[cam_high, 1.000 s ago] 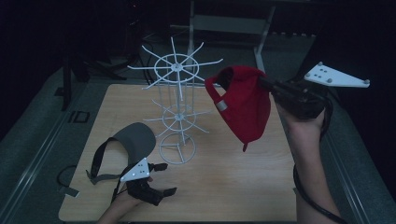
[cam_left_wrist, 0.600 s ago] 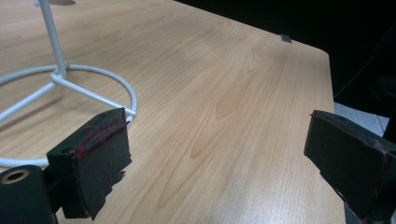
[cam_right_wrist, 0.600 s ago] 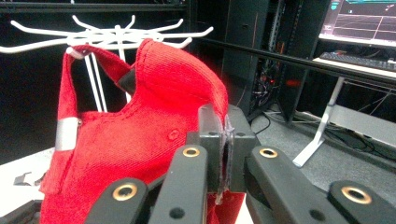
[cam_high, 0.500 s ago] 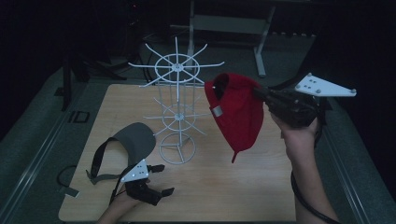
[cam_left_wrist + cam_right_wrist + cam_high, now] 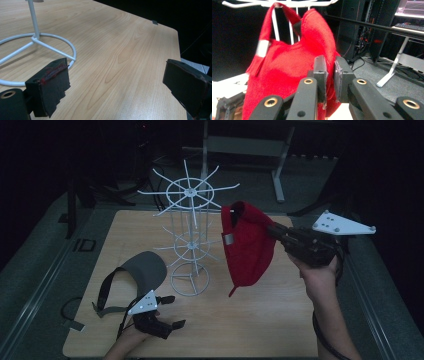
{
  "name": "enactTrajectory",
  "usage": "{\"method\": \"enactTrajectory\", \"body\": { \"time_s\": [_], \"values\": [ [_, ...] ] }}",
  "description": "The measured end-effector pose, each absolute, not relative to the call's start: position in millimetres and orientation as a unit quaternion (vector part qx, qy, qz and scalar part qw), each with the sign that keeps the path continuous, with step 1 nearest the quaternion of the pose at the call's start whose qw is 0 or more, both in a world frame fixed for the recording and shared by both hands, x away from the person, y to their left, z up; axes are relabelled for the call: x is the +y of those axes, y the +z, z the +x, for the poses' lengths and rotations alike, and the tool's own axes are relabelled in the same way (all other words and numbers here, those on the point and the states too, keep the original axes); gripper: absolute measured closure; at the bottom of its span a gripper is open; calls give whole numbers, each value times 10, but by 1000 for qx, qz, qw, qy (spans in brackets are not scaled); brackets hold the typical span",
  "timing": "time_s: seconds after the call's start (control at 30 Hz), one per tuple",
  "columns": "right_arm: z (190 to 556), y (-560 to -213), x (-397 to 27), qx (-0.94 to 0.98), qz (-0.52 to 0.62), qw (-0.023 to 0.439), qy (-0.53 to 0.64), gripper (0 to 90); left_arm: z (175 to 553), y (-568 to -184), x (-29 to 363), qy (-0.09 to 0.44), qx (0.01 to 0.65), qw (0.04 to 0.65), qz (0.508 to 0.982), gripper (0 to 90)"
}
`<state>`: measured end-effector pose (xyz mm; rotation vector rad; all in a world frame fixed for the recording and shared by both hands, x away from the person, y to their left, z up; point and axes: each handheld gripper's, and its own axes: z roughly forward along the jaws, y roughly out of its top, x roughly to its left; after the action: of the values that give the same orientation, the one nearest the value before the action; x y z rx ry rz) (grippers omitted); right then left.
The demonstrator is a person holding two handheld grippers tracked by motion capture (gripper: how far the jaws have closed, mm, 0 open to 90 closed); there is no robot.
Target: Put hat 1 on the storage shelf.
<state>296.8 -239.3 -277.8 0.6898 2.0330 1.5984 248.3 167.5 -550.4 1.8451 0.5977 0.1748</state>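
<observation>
A red cap (image 5: 247, 245) hangs beside the white wire rack (image 5: 190, 195). In the right gripper view its back strap runs up over a white rack arm (image 5: 244, 4). My right gripper (image 5: 272, 227) is at the cap's right side. Its jaws have just been opening and now stand a narrow slit apart (image 5: 330, 72), with the red cloth (image 5: 287, 62) right behind them and none clearly pinched. My left gripper (image 5: 174, 311) rests low on the table near the rack's ring base (image 5: 37, 40), open (image 5: 117, 77) with nothing between its jaws. A grey visor cap (image 5: 145, 267) lies just behind it.
The wooden table (image 5: 280, 320) ends at a rounded far corner (image 5: 172, 32) in the left gripper view. Dark floor, a desk leg (image 5: 277, 170) and cables surround the table. A small black strap (image 5: 72, 312) lies off the table's left edge.
My right gripper has carried the red cap down and left toward the rack. The cap now hangs straighter. The left gripper has stayed put.
</observation>
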Motion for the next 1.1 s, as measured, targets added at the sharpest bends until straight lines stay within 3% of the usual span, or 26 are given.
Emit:
{"method": "enactTrajectory", "body": {
  "time_s": [0.23, 0.37, 0.8, 0.83, 0.9, 0.93, 1.1],
  "values": [
    [2925, -2853, -2434, 748, 245, 216, 579, 723, 2484, -5505, 1676, 76, 252, 562, 784, 74],
    [2882, -2872, -2458, 753, 234, 207, 578, 597, 2479, -5513, 1669, 76, 250, 560, 786, 74],
    [2802, -2978, -2765, 746, 249, 208, 582, 454, 2483, -5532, 1670, 74, 253, 558, 787, 74],
    [2803, -3028, -2836, 745, 257, 209, 578, 400, 2486, -5532, 1672, 74, 253, 558, 787, 74],
    [2805, -3058, -2871, 744, 264, 208, 577, 389, 2483, -5532, 1673, 74, 254, 558, 786, 74],
    [2812, -3140, -2940, 741, 274, 204, 578, 328, 2479, -5536, 1672, 74, 254, 560, 785, 74],
    [2837, -3358, -3057, 743, 288, 200, 571, 260, 2477, -5539, 1673, 80, 250, 557, 788, 74]
  ]
}}
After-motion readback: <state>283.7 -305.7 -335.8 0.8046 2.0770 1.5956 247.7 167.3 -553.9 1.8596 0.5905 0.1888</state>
